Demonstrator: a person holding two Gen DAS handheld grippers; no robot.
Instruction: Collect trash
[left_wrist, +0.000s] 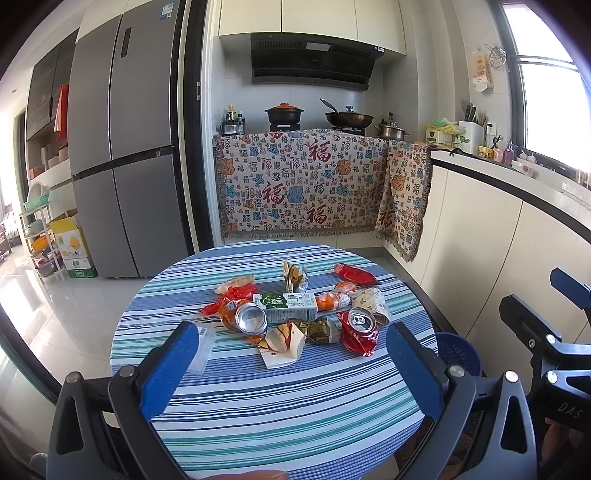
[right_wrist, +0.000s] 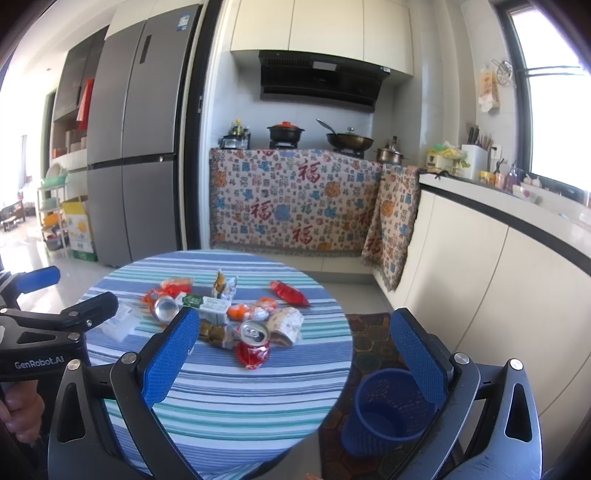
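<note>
A pile of trash lies in the middle of the round striped table (left_wrist: 280, 413): a green-white milk carton (left_wrist: 286, 306), a silver can (left_wrist: 251, 318), a crushed red can (left_wrist: 360, 326), orange and red wrappers (left_wrist: 236, 291) and a paper box (left_wrist: 282, 345). My left gripper (left_wrist: 291, 369) is open and empty, above the near part of the table, short of the pile. My right gripper (right_wrist: 295, 354) is open and empty over the table's right edge. The red can (right_wrist: 254, 341) and the carton (right_wrist: 212, 310) also show there. A blue mesh waste bin (right_wrist: 384, 410) stands on the floor right of the table.
A clear plastic box (left_wrist: 202, 347) lies at the table's left. Kitchen cabinets (left_wrist: 480, 258) run along the right. A cloth-covered stove counter (left_wrist: 306, 184) is behind and a grey fridge (left_wrist: 122, 147) at left. A patterned mat (right_wrist: 369, 332) lies under the bin.
</note>
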